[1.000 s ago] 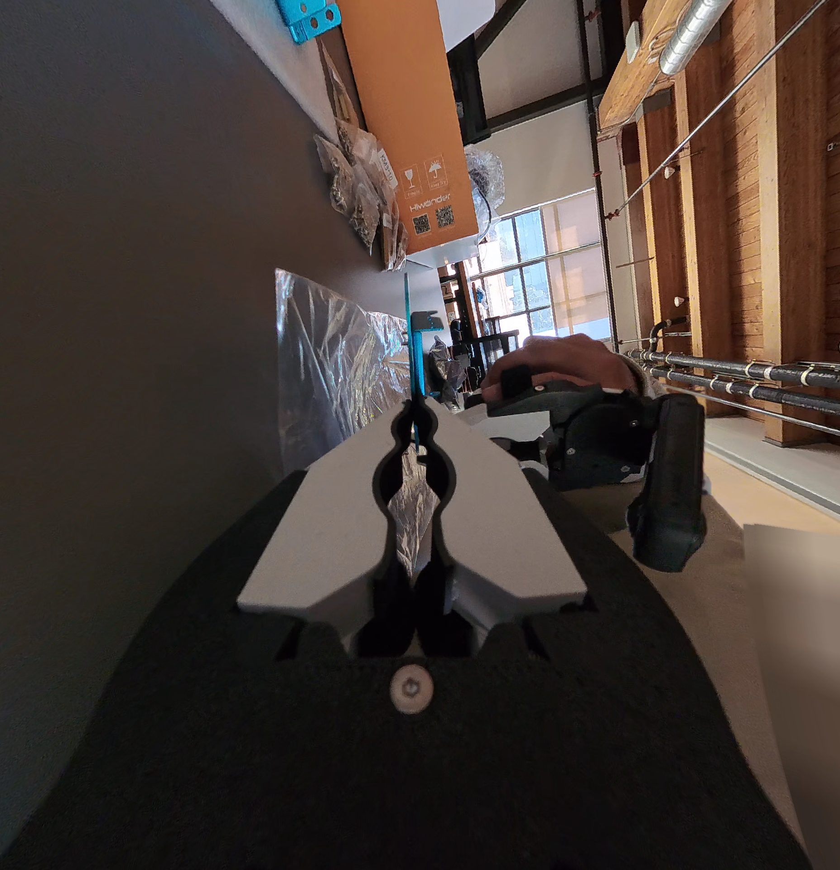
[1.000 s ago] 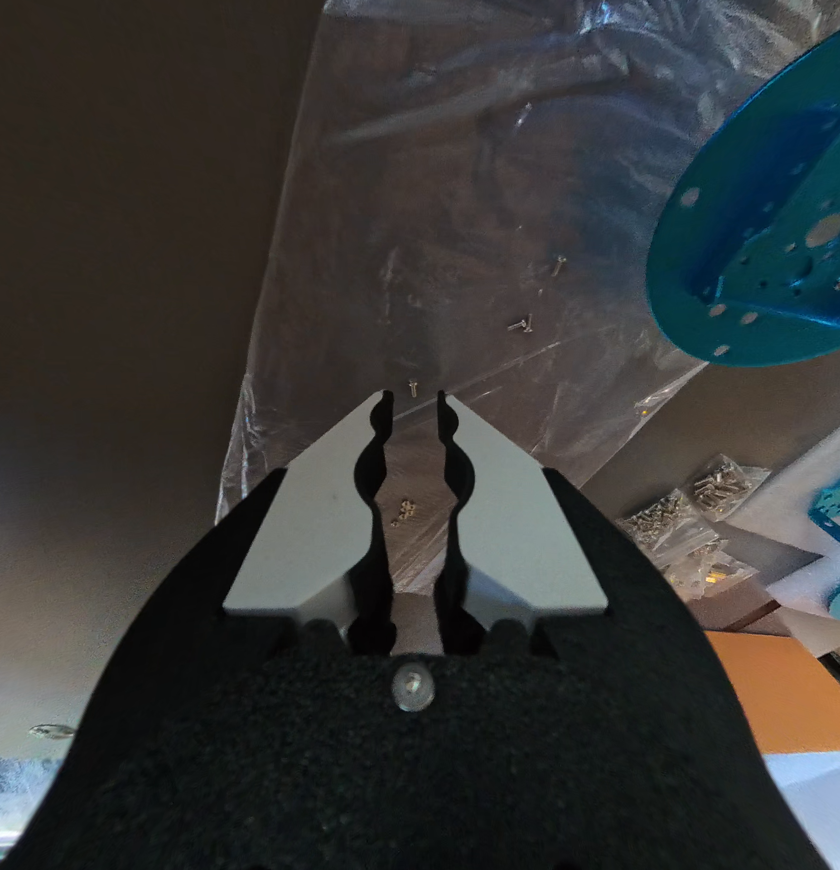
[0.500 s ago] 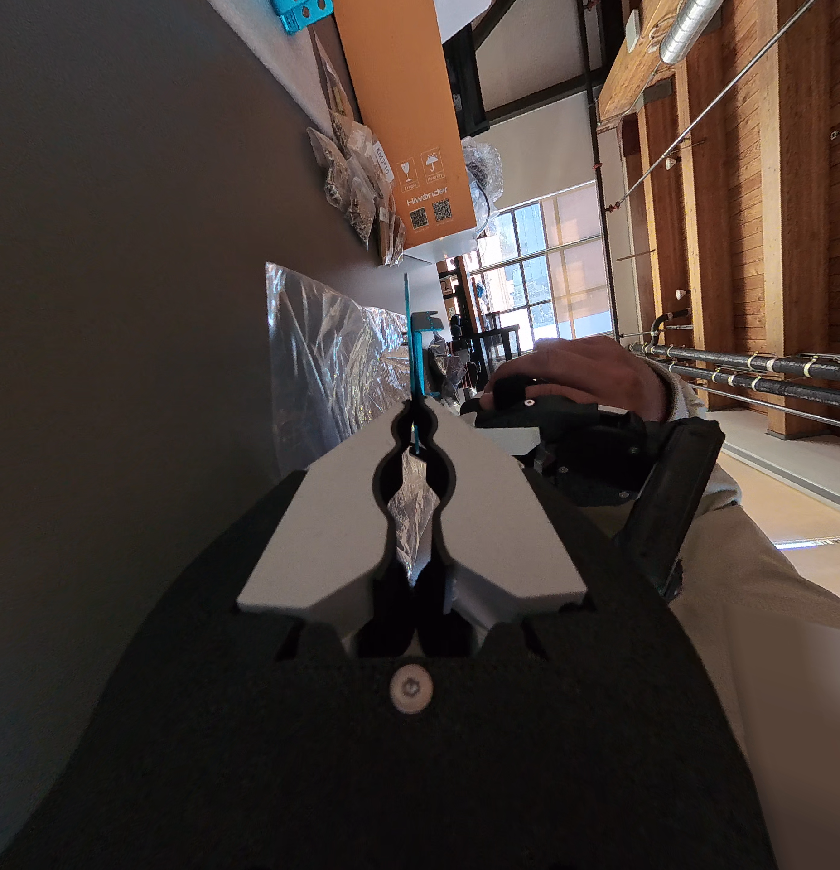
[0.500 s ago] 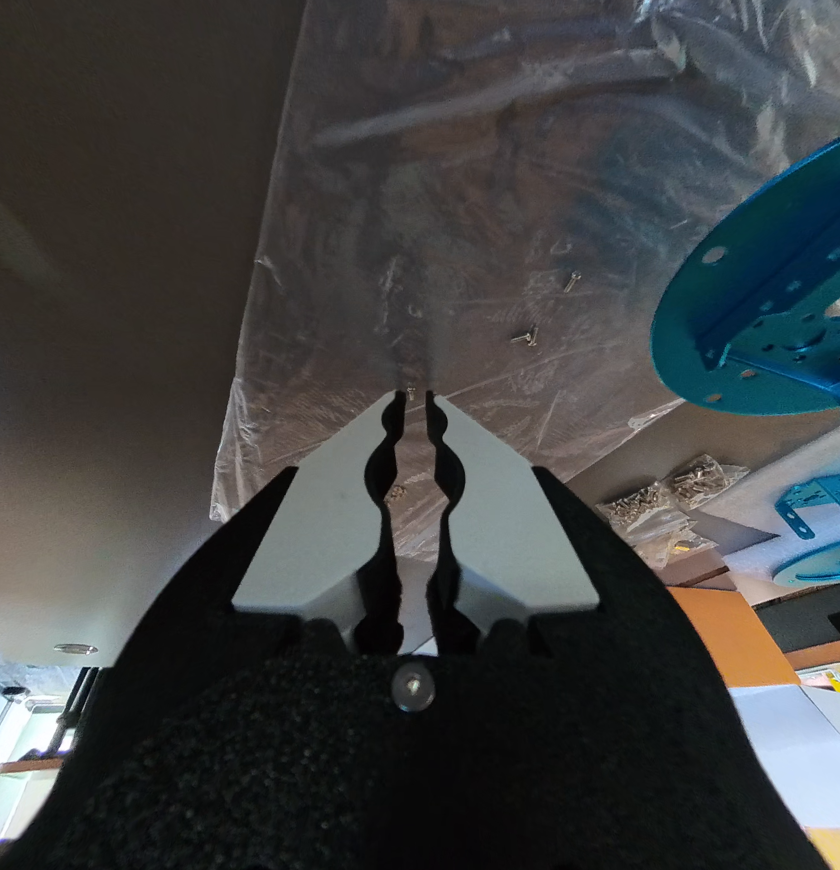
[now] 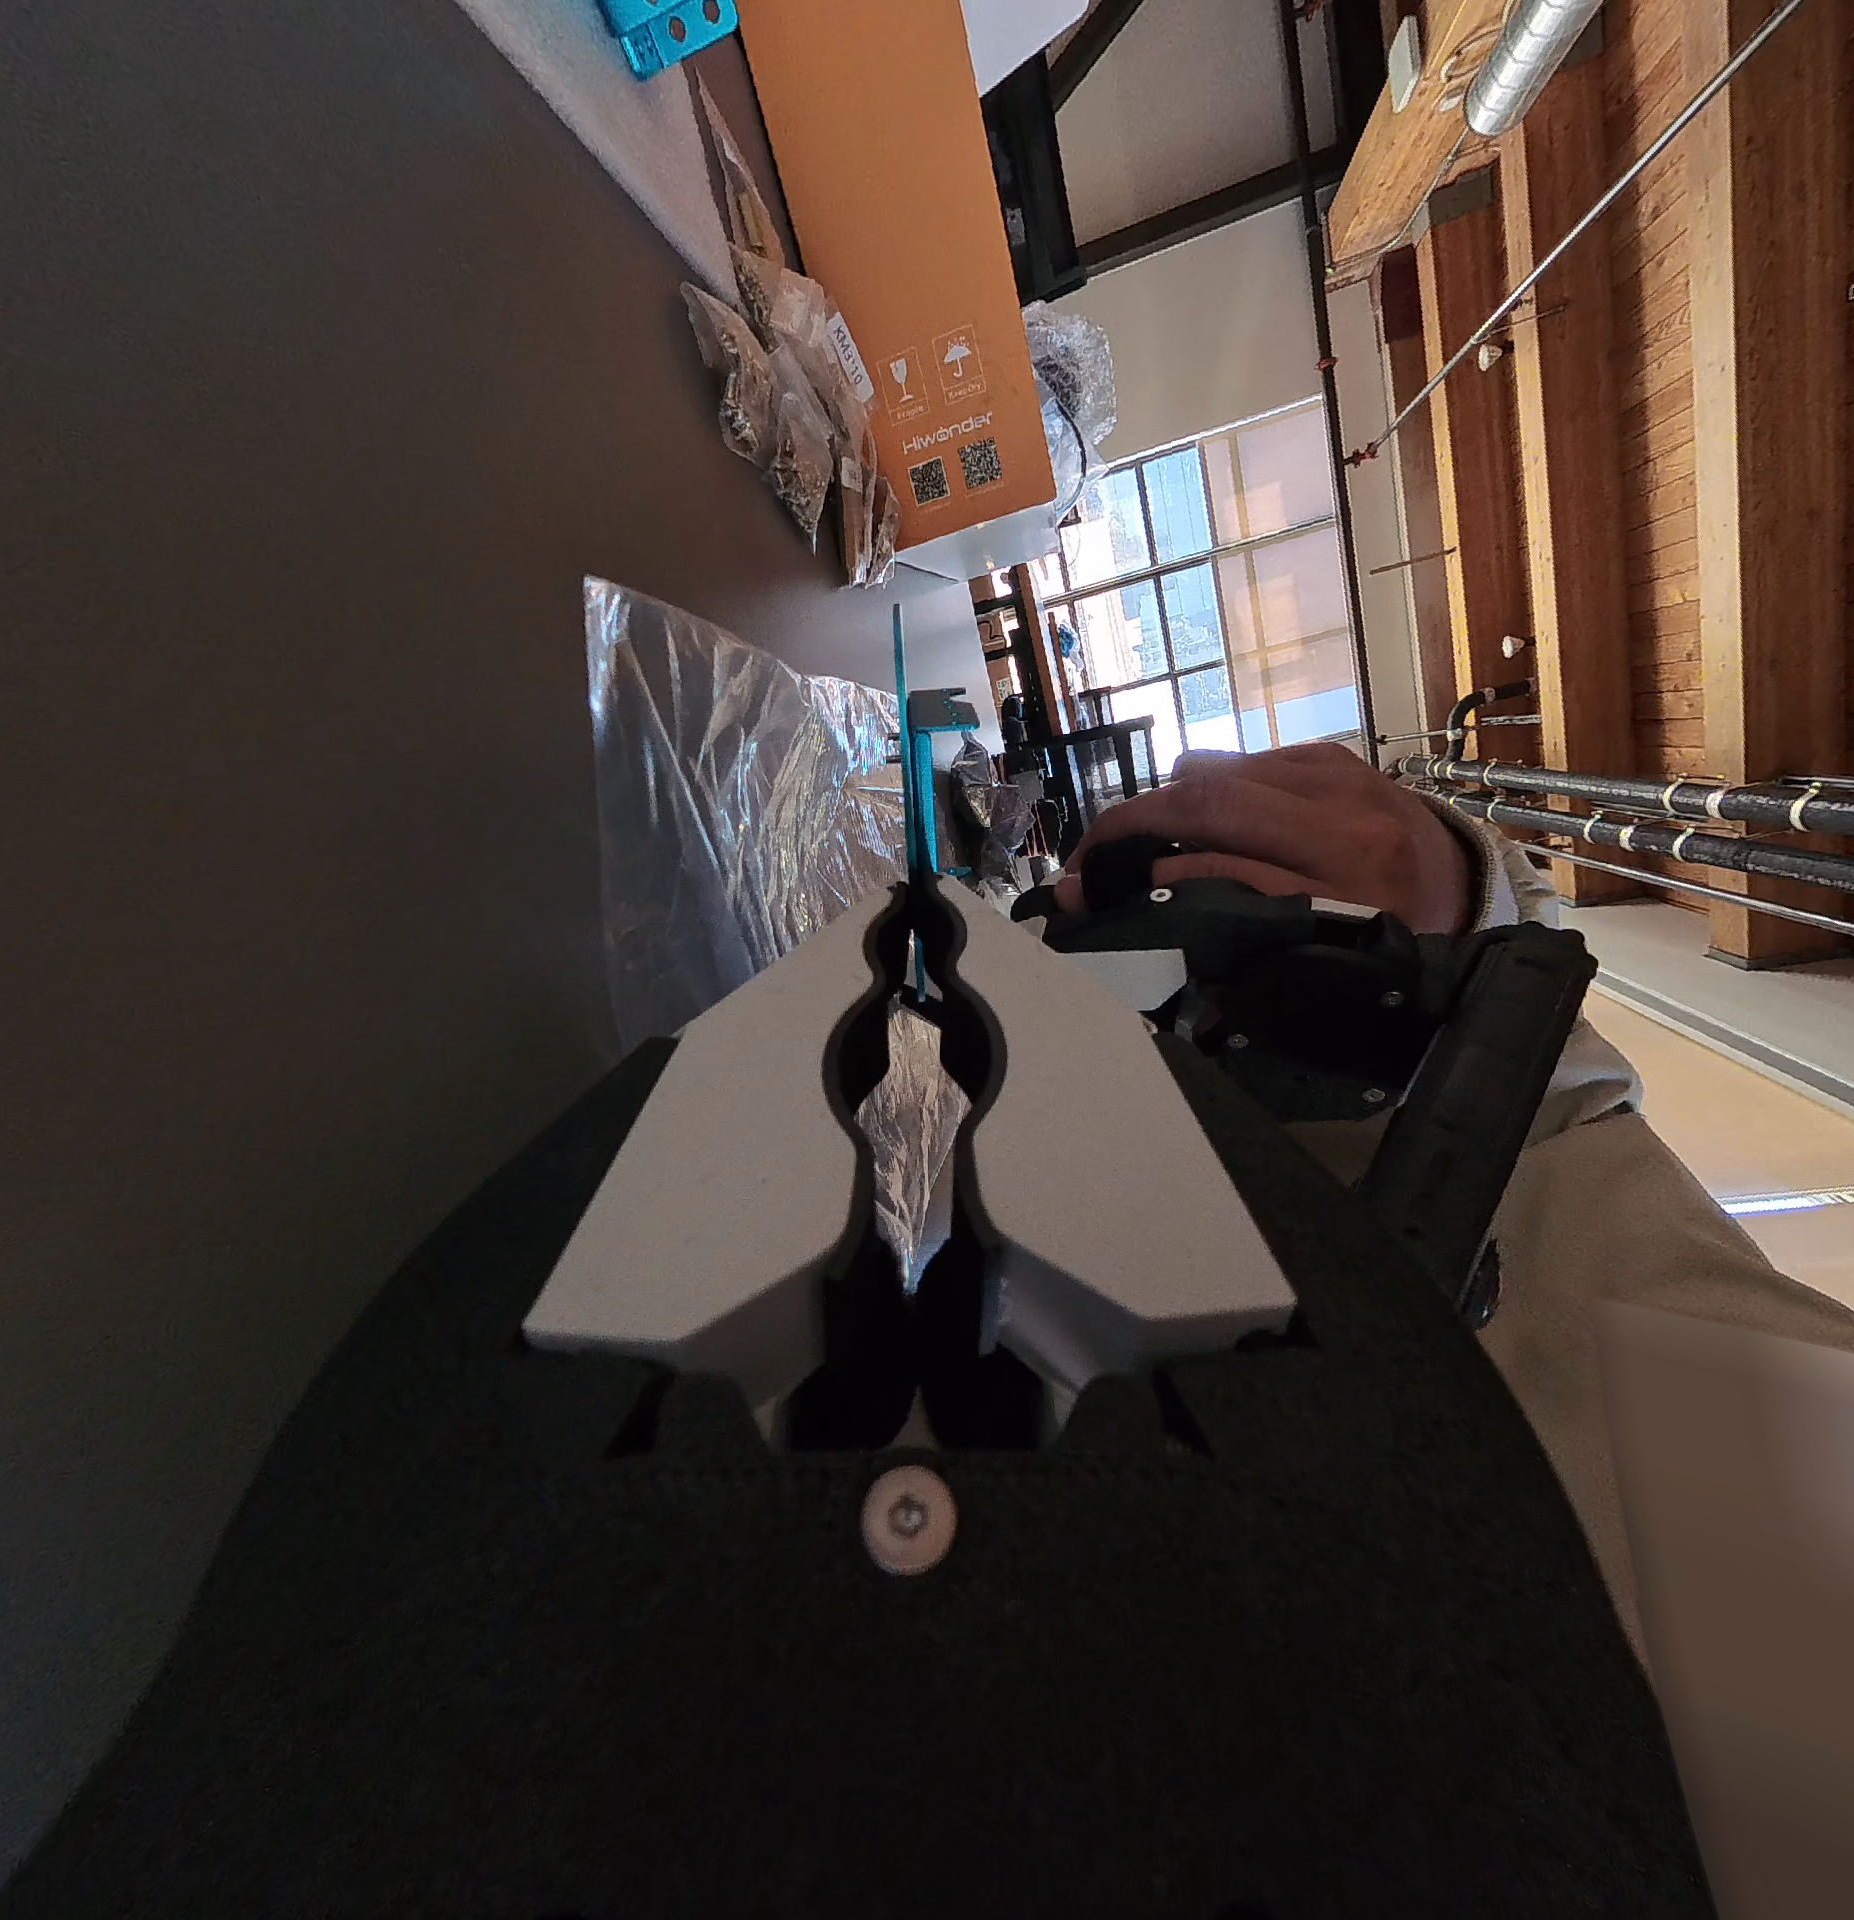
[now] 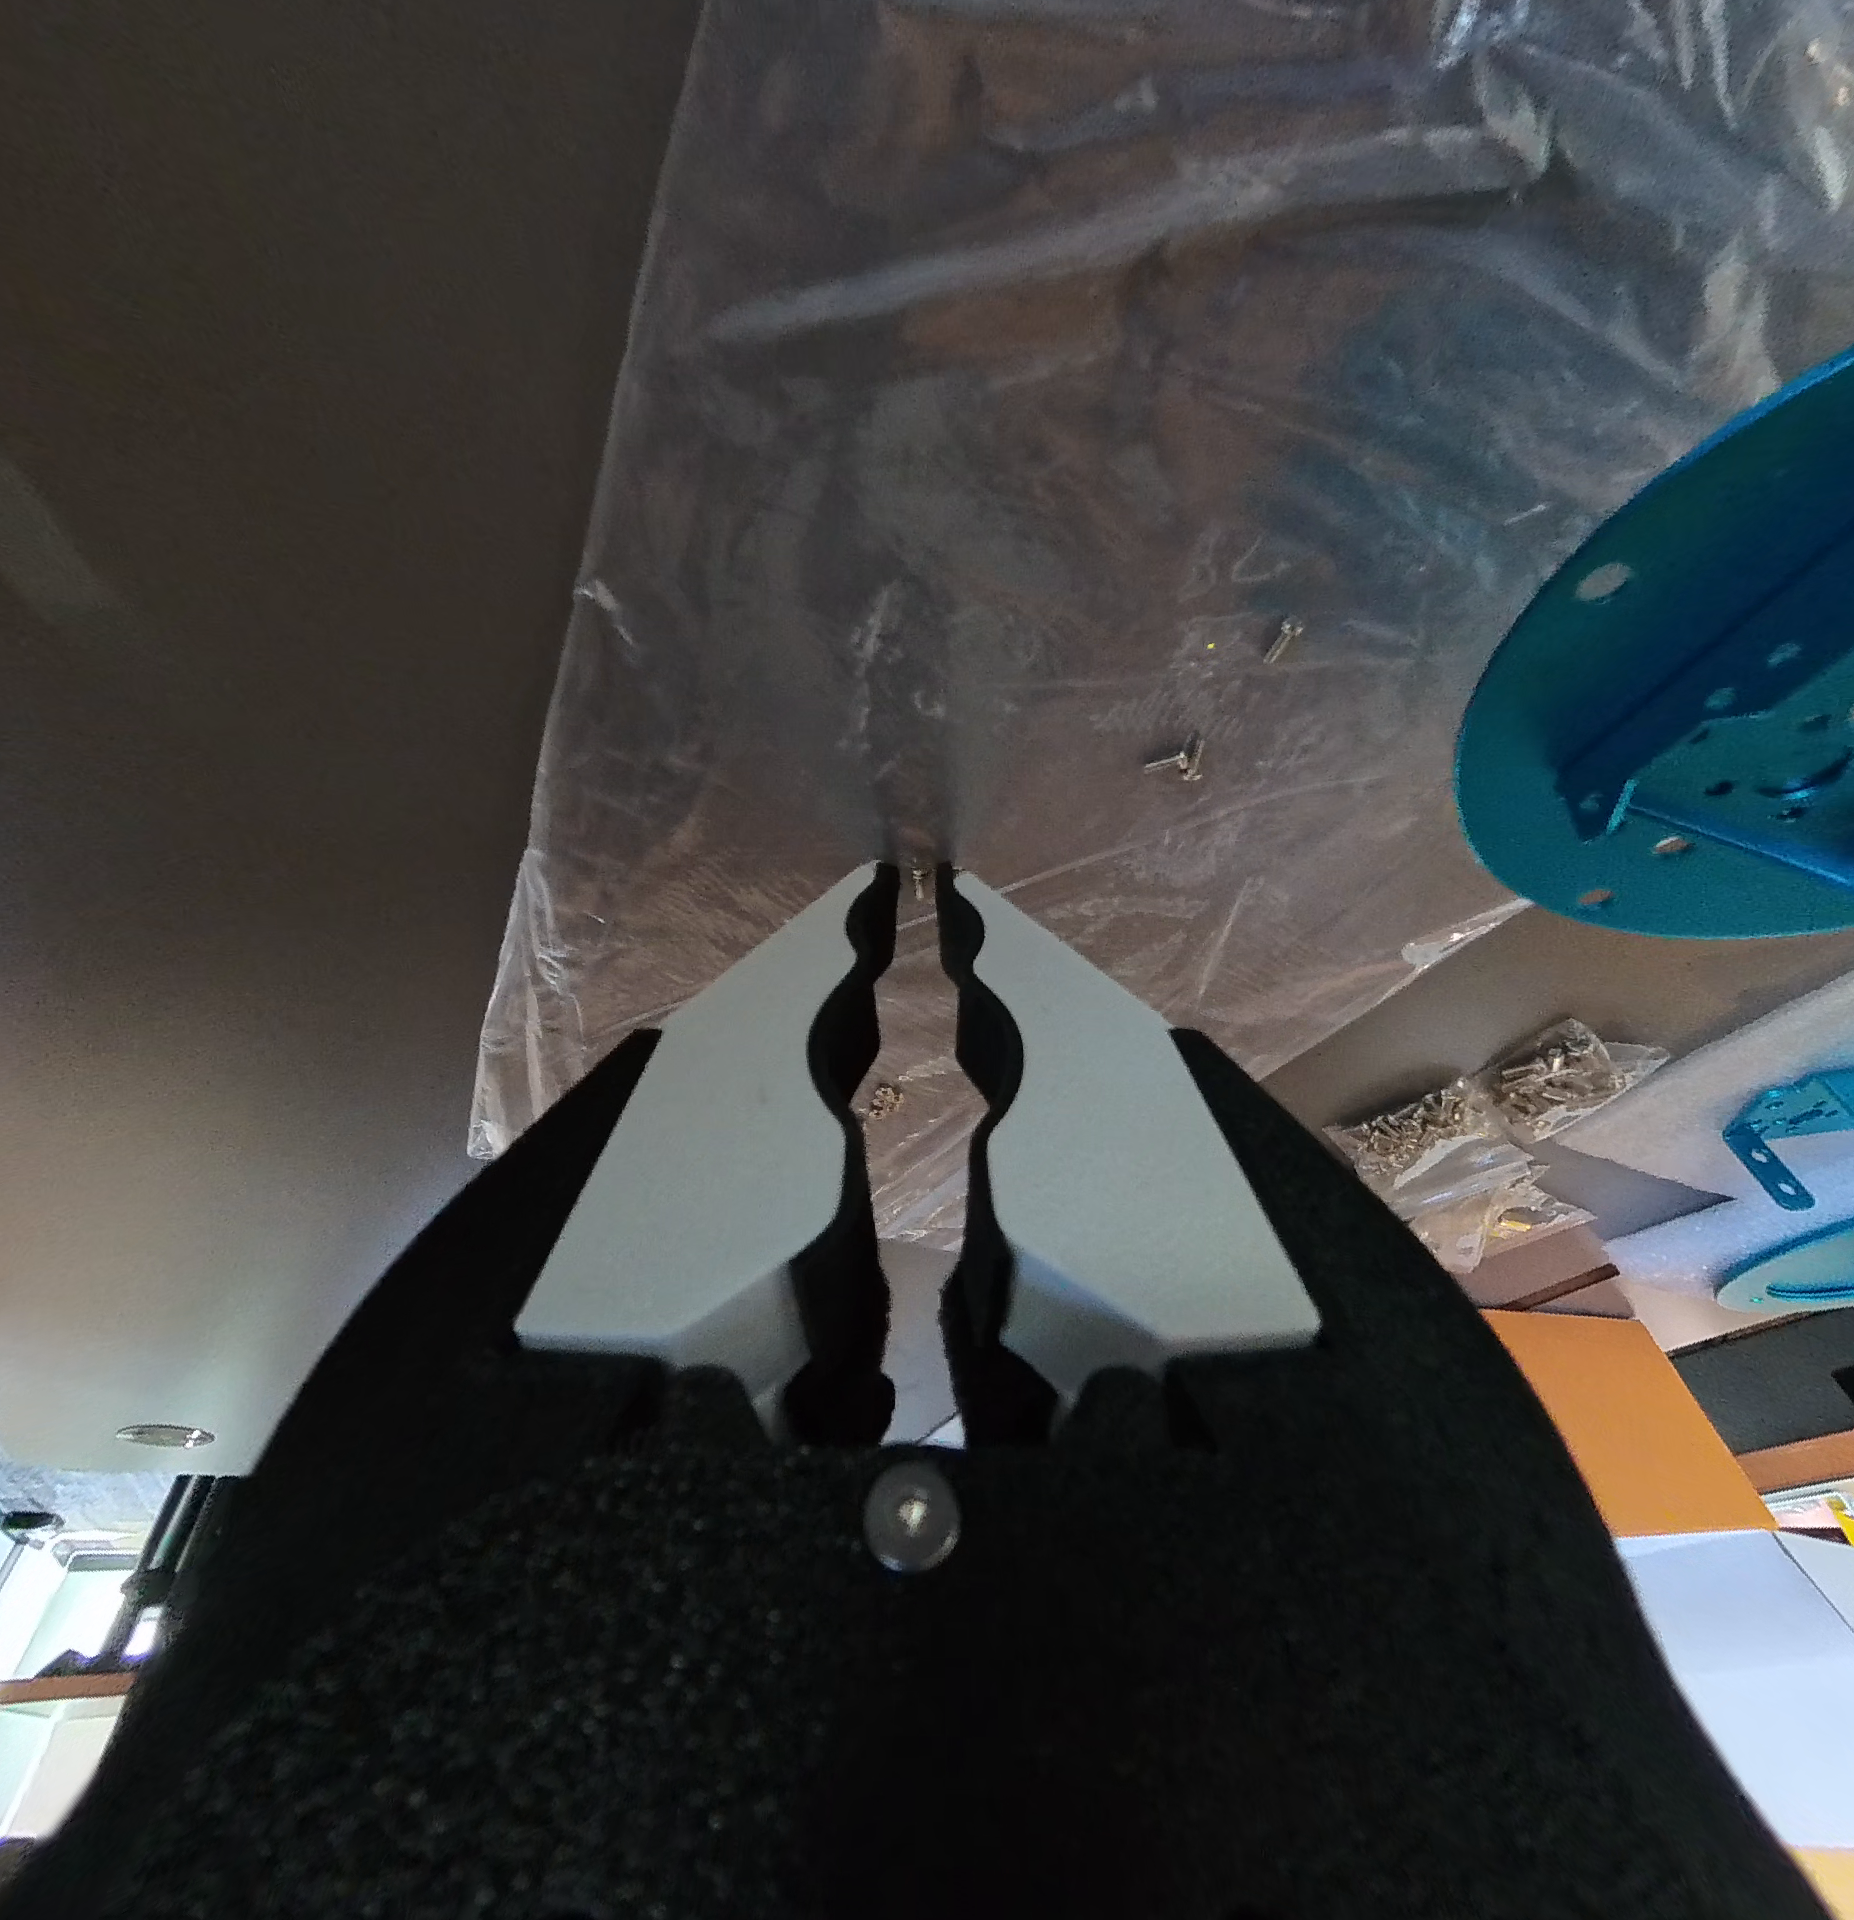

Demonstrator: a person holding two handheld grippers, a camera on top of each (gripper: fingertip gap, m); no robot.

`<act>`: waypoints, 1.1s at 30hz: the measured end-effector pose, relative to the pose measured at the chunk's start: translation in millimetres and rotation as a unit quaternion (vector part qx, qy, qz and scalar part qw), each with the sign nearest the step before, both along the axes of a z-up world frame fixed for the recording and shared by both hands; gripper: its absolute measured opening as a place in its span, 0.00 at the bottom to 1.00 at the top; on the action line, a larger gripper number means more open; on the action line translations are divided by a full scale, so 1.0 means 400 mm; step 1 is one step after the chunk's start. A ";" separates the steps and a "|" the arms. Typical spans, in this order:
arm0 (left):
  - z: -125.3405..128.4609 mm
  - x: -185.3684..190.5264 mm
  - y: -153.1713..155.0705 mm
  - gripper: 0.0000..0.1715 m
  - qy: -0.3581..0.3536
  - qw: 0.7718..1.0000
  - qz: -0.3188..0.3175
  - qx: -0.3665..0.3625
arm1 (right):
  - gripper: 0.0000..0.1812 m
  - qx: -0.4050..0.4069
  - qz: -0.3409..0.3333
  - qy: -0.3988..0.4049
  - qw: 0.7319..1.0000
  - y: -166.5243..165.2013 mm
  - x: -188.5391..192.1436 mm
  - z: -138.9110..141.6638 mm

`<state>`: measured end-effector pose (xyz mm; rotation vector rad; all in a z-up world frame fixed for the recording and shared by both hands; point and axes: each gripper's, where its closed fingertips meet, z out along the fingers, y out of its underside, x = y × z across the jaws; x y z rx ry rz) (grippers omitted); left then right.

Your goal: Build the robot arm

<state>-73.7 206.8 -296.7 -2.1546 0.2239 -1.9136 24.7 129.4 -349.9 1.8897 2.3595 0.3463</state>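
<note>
Left gripper point(image 5: 925, 896): jaws pinched on the edge of a blue disc point(image 5: 910, 790), seemingly to steady it on edge against the dark table point(image 5: 279, 623).
Right gripper point(image 6: 915, 868): jaws nearly closed around a small screw point(image 6: 916, 879) at the tips; whether they truly grip it, I cannot tell.
Plastic sheet point(image 6: 1006, 416): spread flat on the table, likely to keep small parts together; loose screws point(image 6: 1177, 753) lie scattered on it, near the disc.
Bags point(image 6: 1474, 1132): clear, full of screws, beside the sheet.
Box point(image 5: 902, 260): orange, closed, behind the bags; contents hidden.
</note>
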 end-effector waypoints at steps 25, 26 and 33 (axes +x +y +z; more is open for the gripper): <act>0.019 0.021 -0.035 0.00 -0.025 0.999 -0.037 -0.004 | 0.01 -0.040 -0.140 0.469 0.871 0.023 -0.168 0.193; 0.024 0.024 -0.041 0.00 -0.031 0.999 -0.043 -0.005 | 0.00 -0.049 -0.154 0.522 0.838 0.028 -0.179 0.215; 0.033 0.042 -0.075 0.00 -0.056 0.995 -0.081 -0.028 | 0.00 0.001 -0.172 0.660 0.731 0.109 -0.165 0.231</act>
